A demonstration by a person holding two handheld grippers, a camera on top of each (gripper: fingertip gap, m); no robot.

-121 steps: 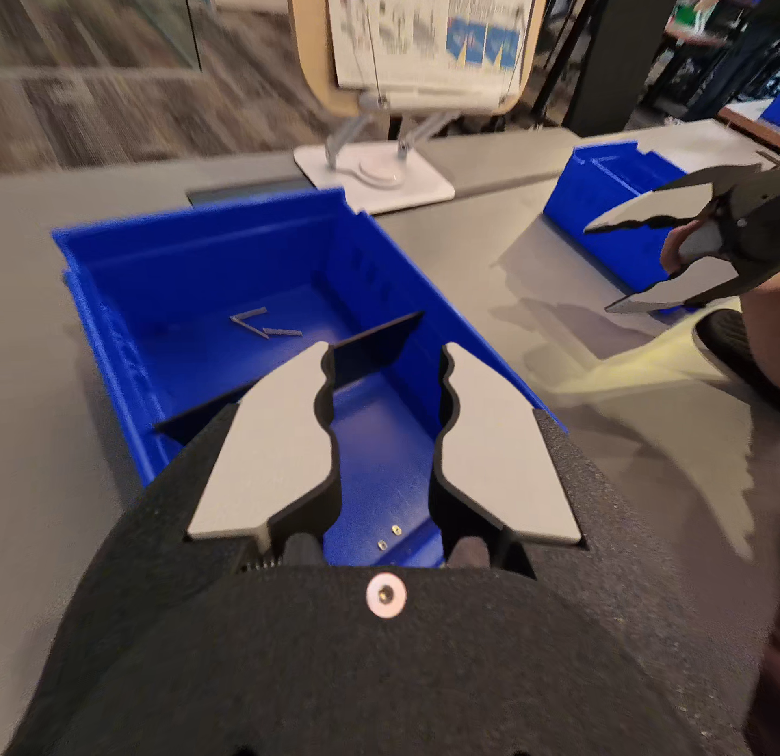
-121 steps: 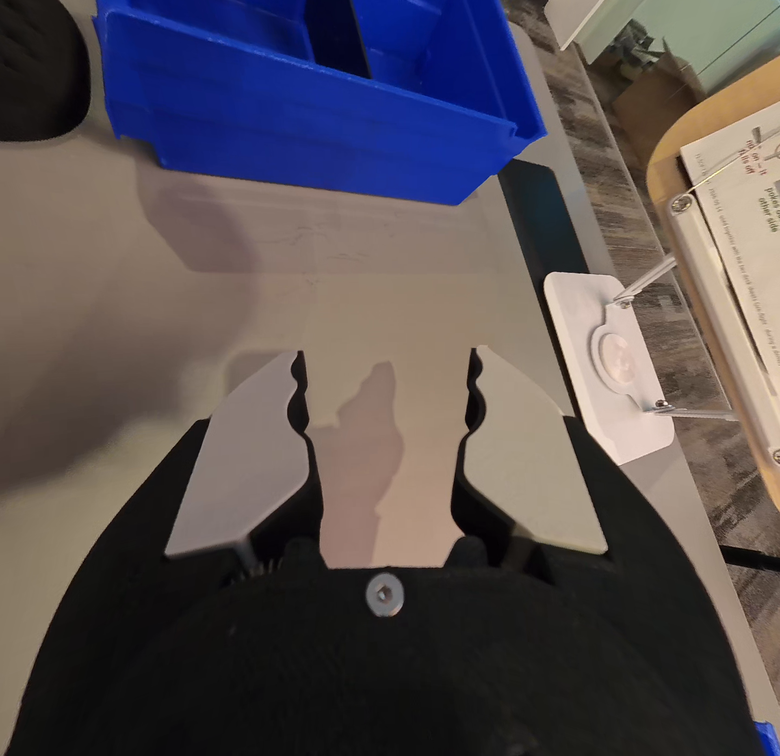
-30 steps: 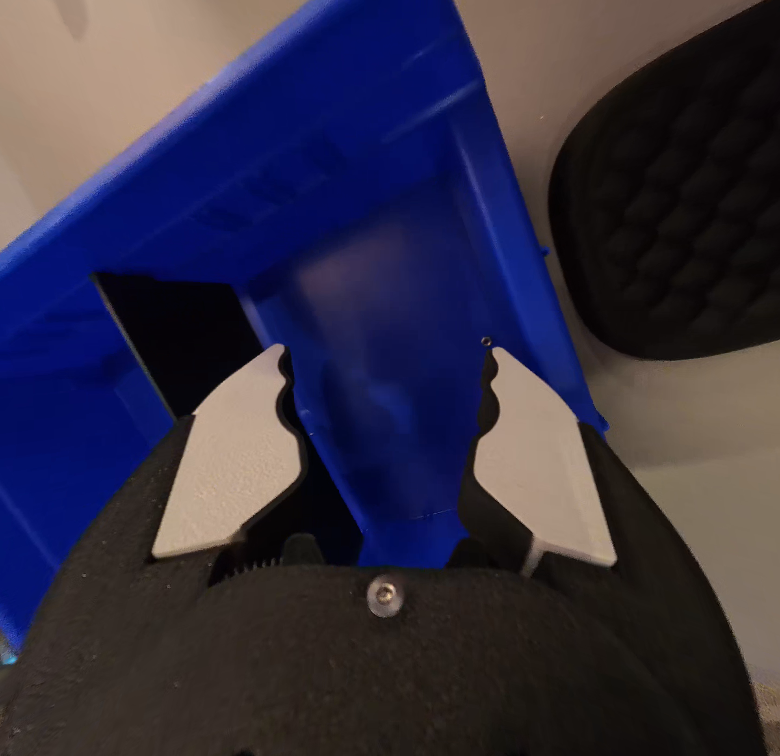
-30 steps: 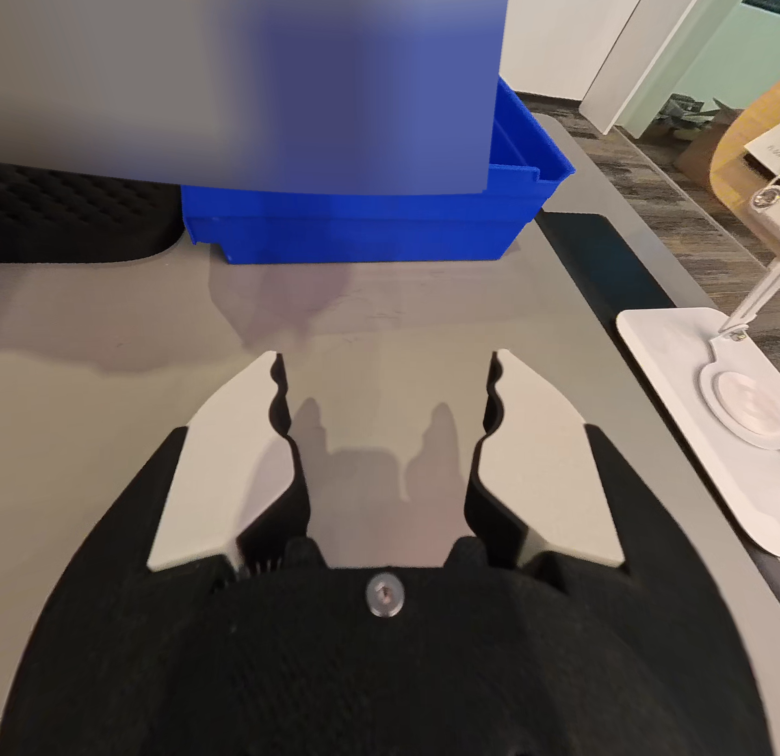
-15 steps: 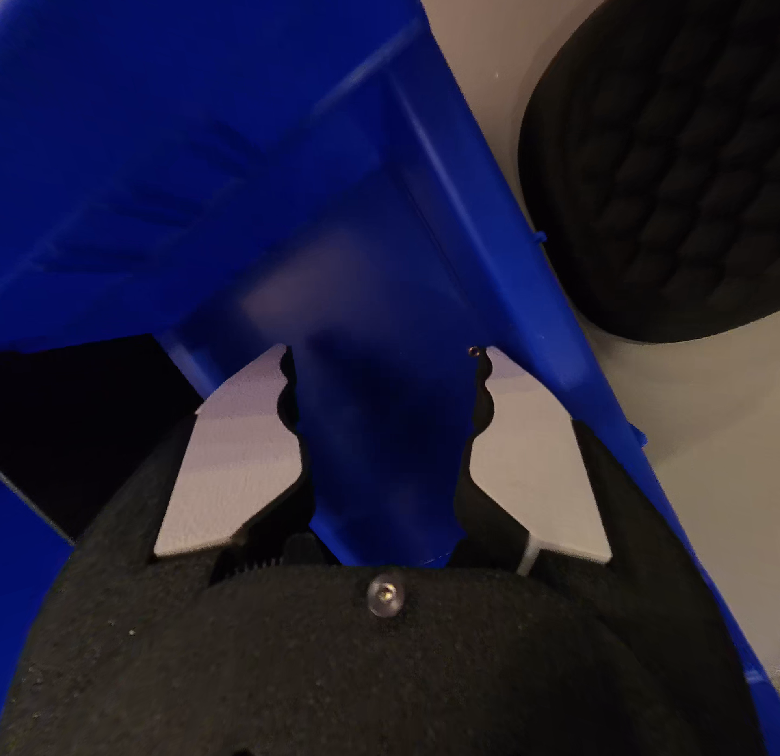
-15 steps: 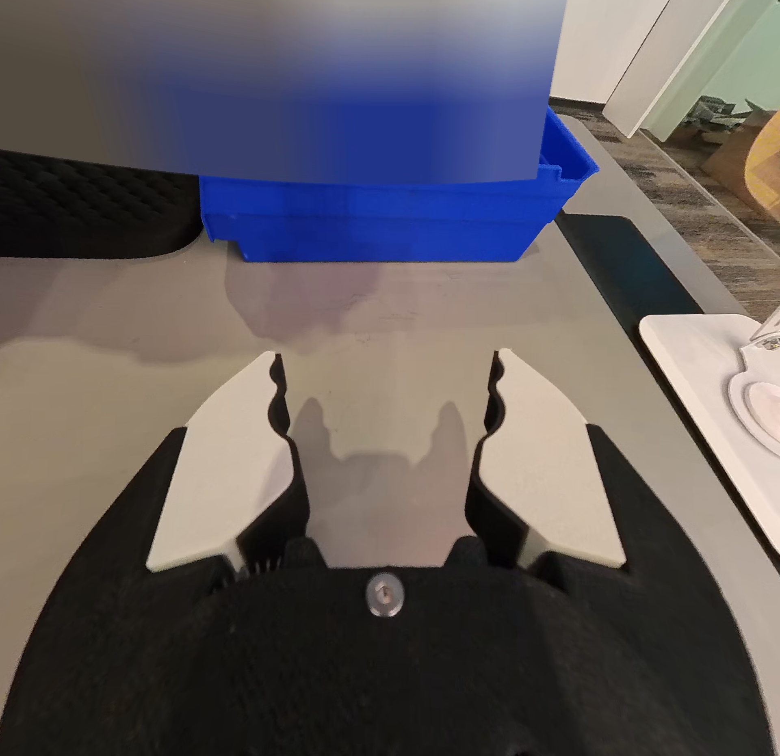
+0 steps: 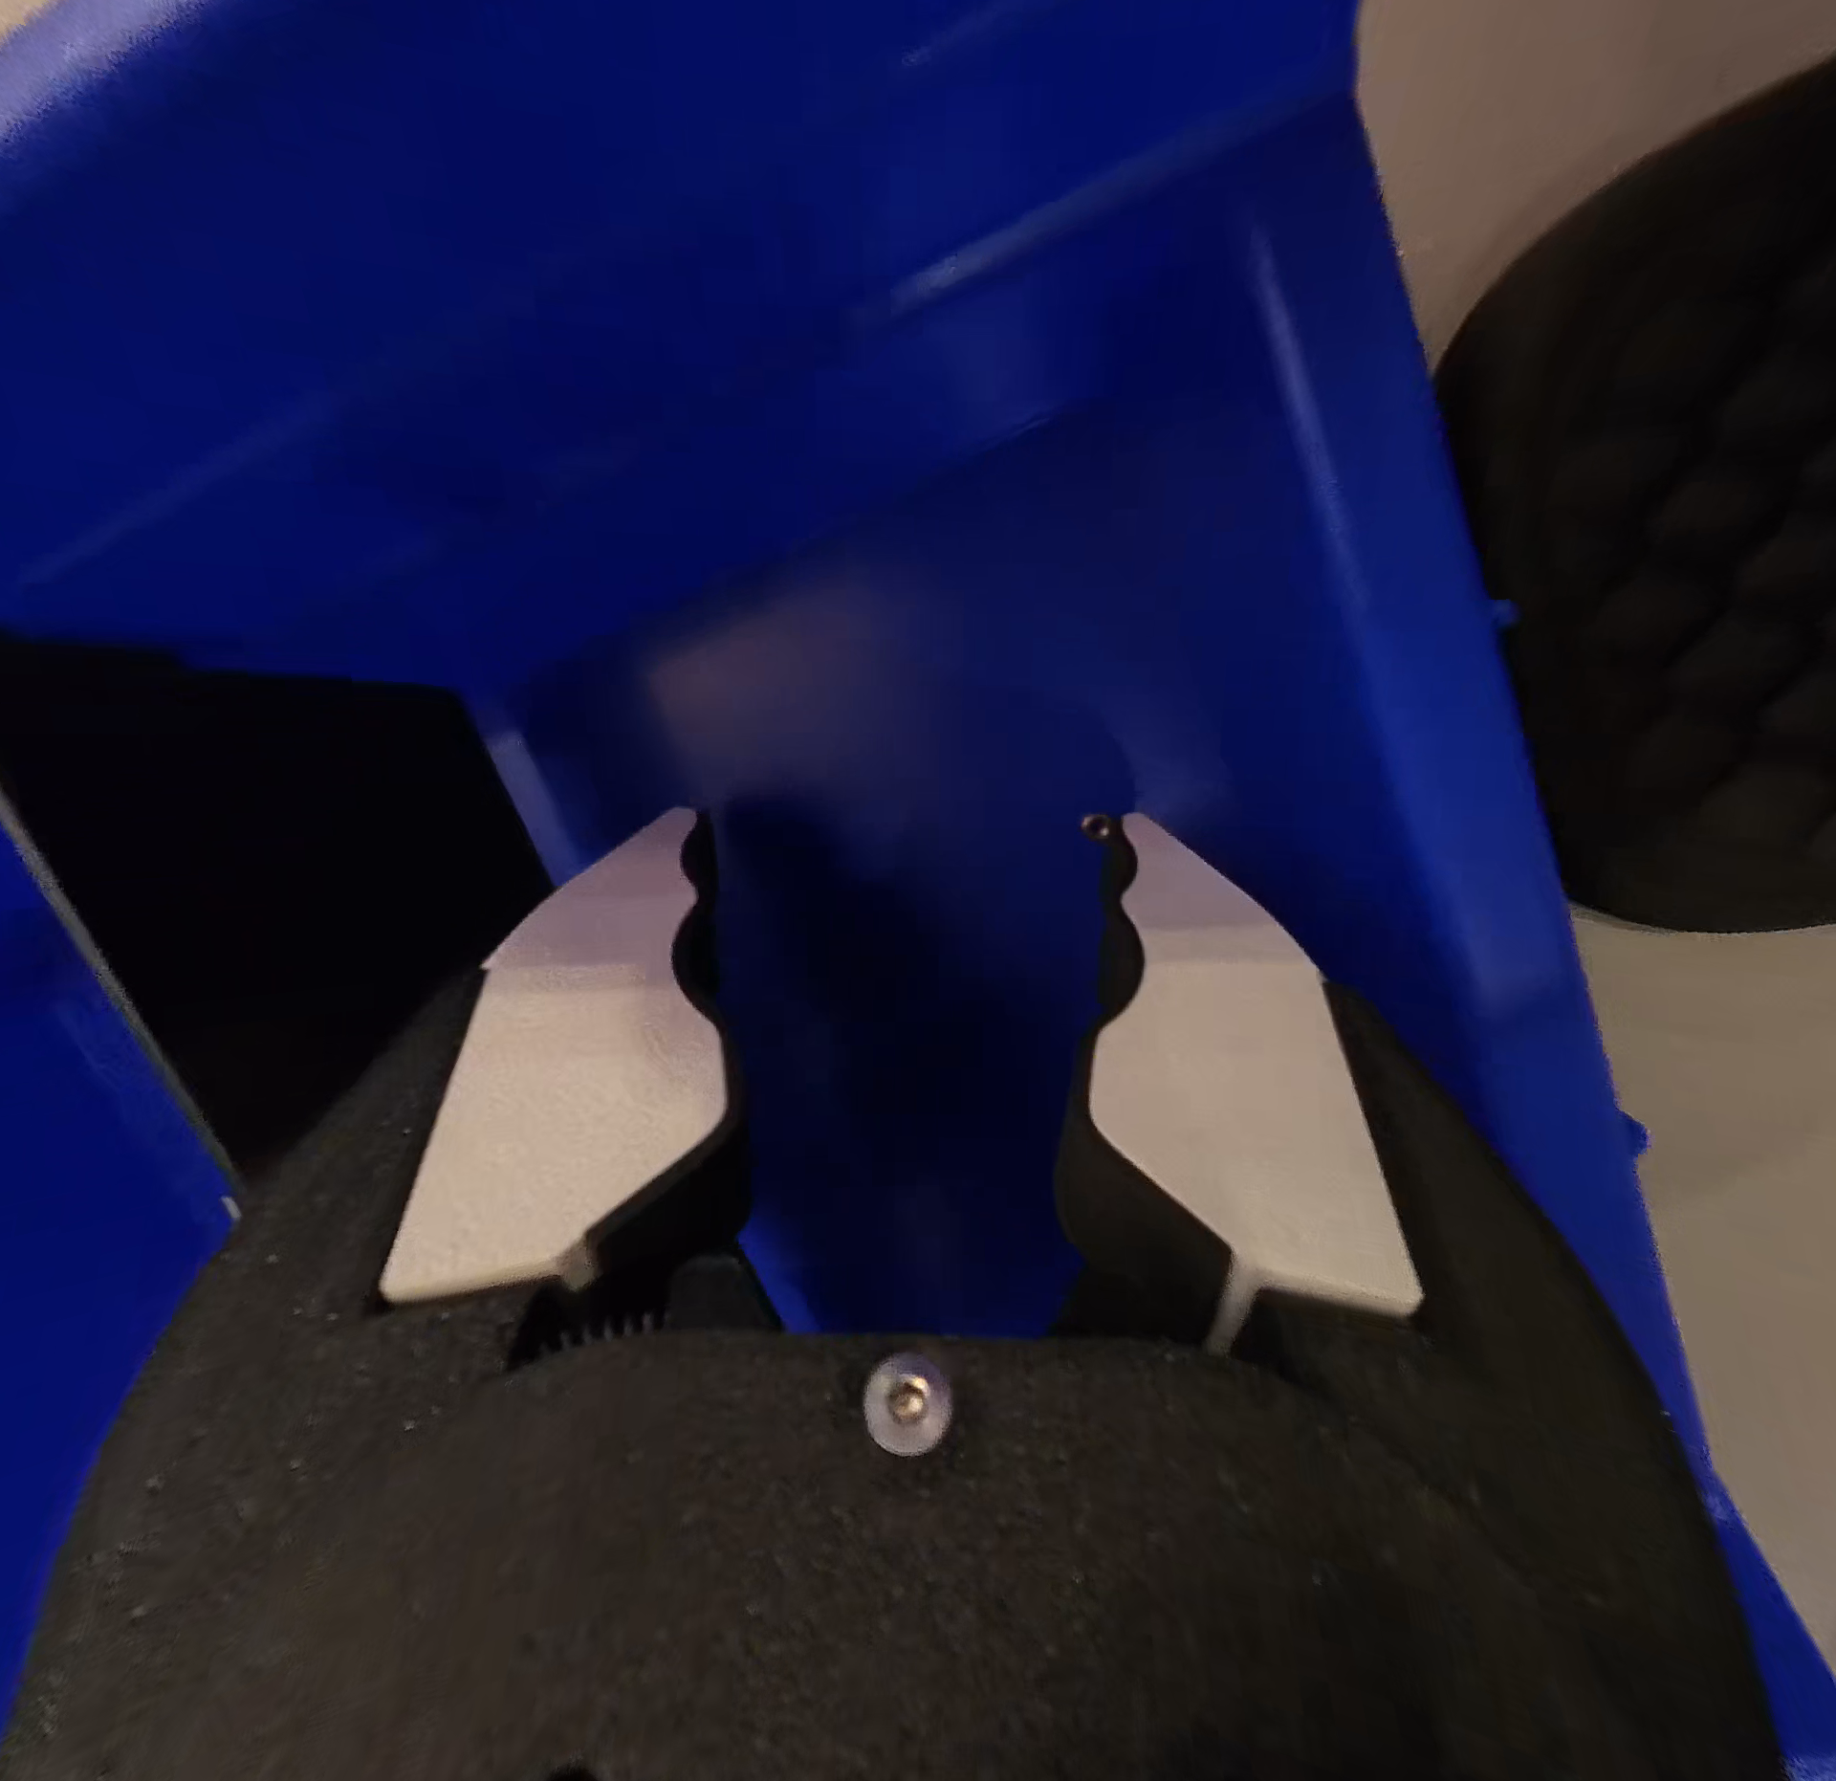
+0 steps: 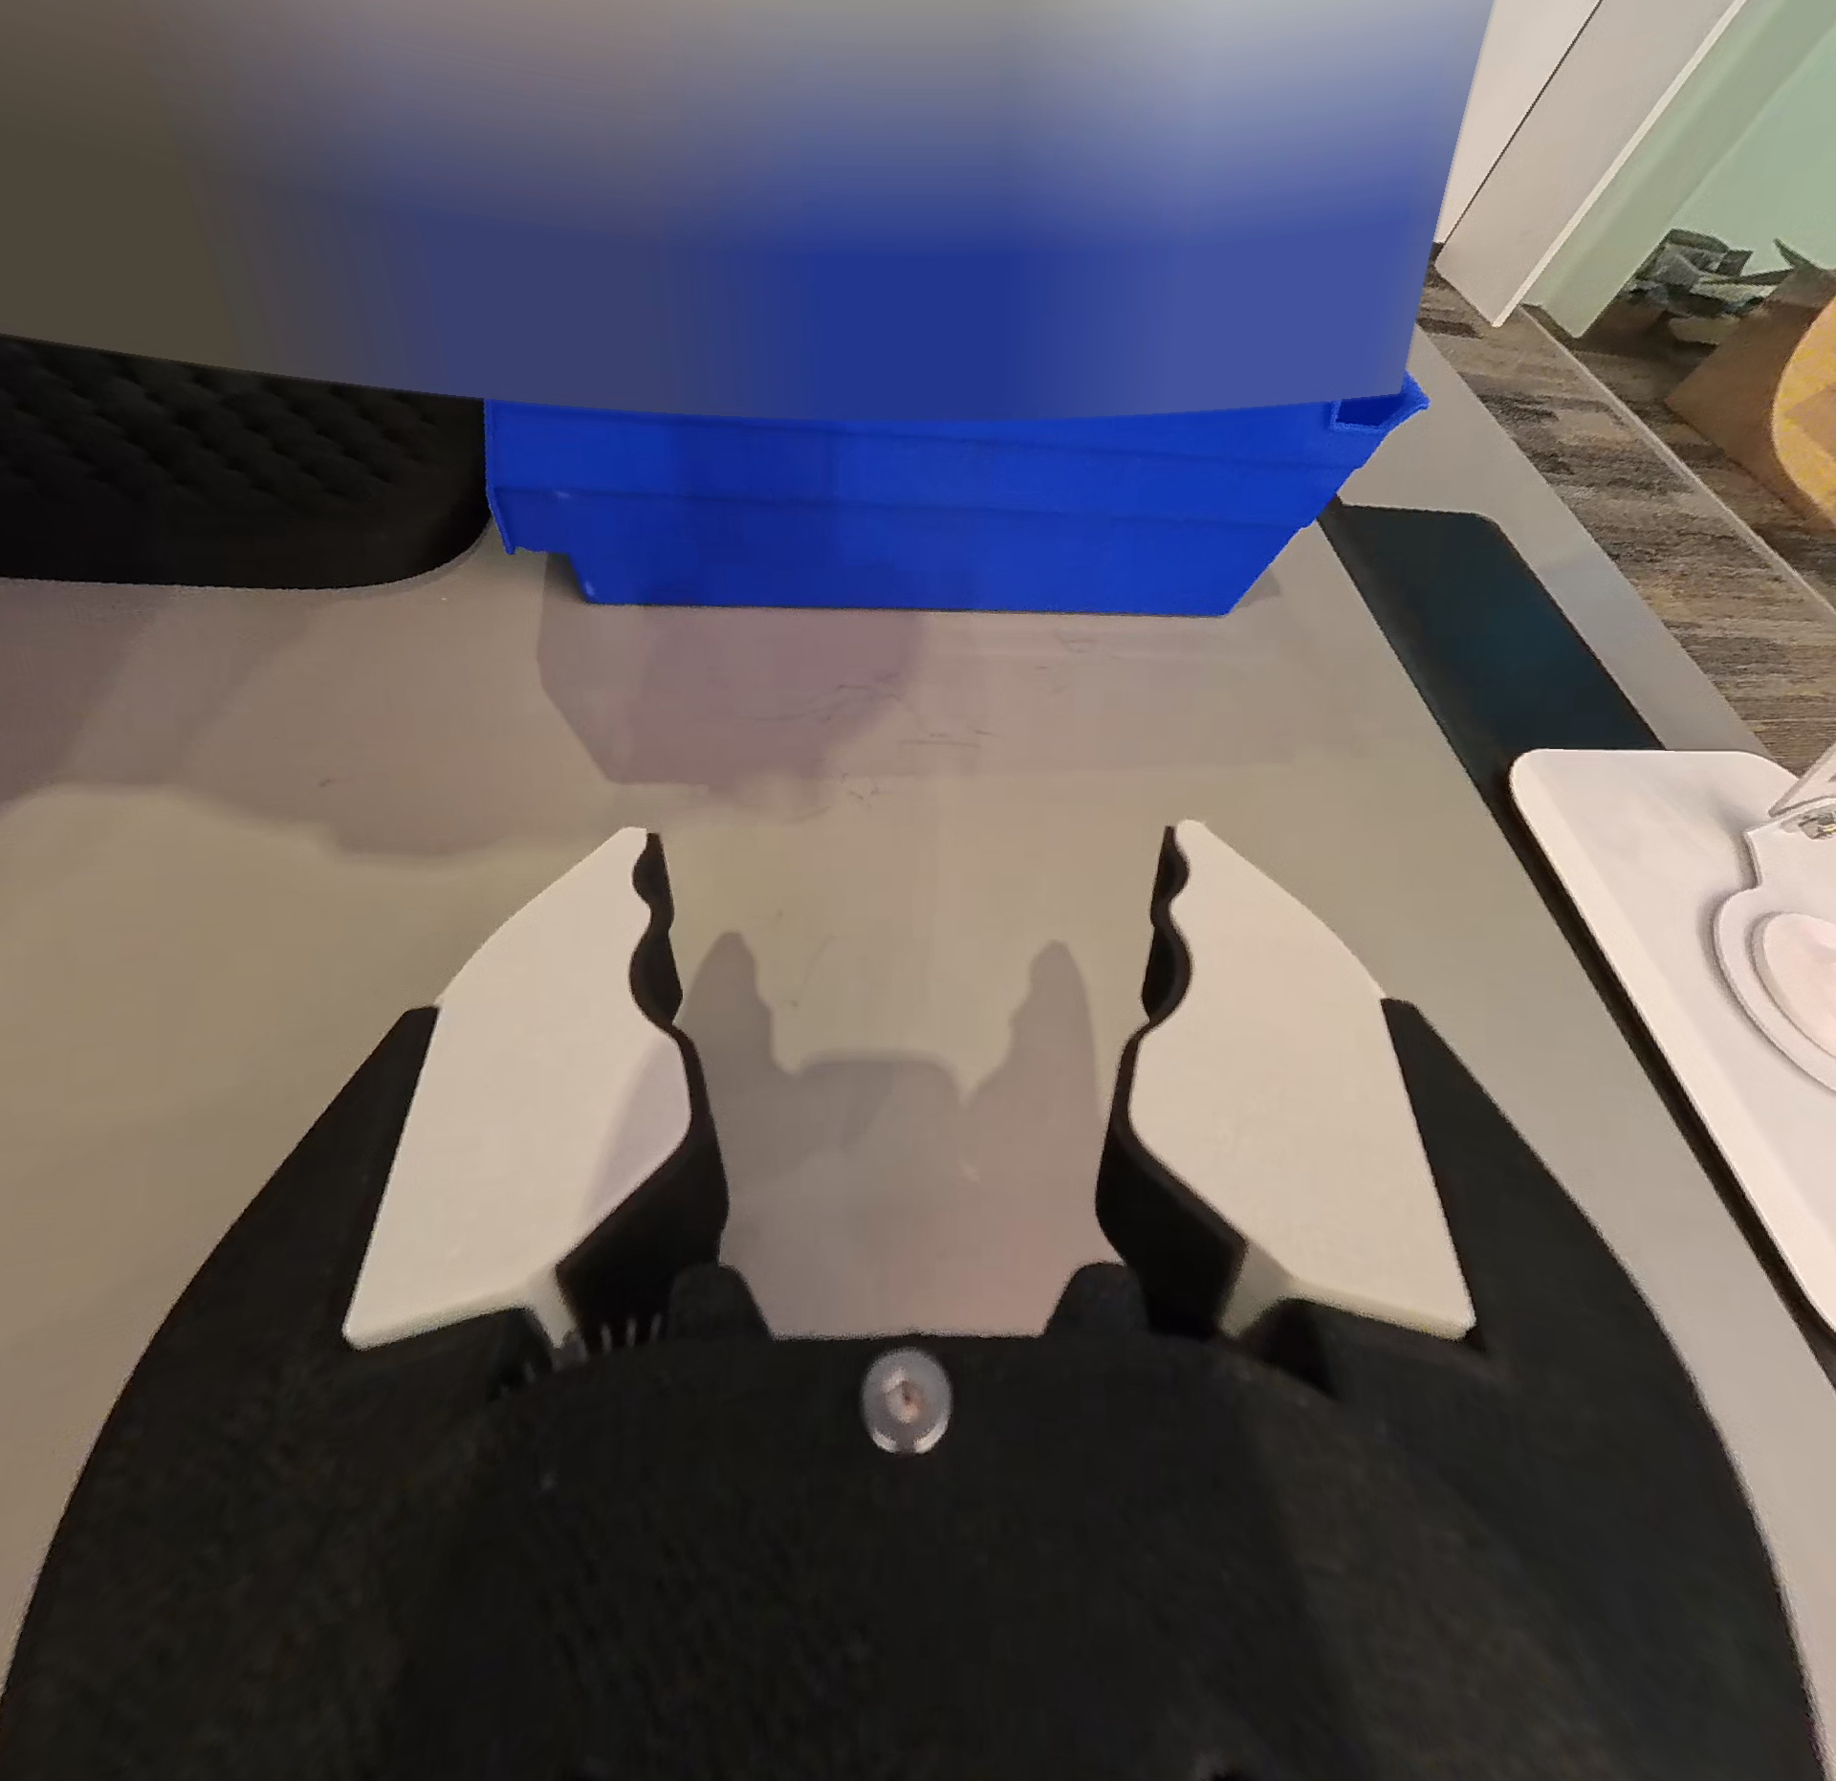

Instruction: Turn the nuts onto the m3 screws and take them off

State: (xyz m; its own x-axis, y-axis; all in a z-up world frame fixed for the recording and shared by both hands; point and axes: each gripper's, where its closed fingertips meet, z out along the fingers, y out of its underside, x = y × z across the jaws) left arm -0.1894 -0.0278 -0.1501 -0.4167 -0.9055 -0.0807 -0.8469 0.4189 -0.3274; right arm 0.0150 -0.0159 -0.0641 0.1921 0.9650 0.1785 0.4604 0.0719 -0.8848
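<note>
My left gripper [image 7: 909,824] is open and reaches down into a compartment of a blue plastic bin [image 7: 695,342]. A tiny dark nut [image 7: 1094,824] lies on the bin floor just beside the tip of the right finger [image 7: 1192,899]. My right gripper [image 8: 909,844] is open and empty, held over the bare grey table [image 8: 248,938] in front of the same blue bin [image 8: 894,541]. No screws show in either view.
A black divider [image 7: 248,889] walls off the bin's left compartment. A black quilted foam pad [image 7: 1689,590] lies beside the bin; it also shows in the right wrist view [image 8: 199,471]. A dark mat [image 8: 1490,640] and a white board [image 8: 1639,938] lie at the table's right edge. The left gripper's tips are roughly 25 cm from the right gripper's.
My left gripper has moved deeper into the bin's compartment and its jaws have narrowed a little around the nut's spot. My right gripper has drifted slightly to the left over the table.
</note>
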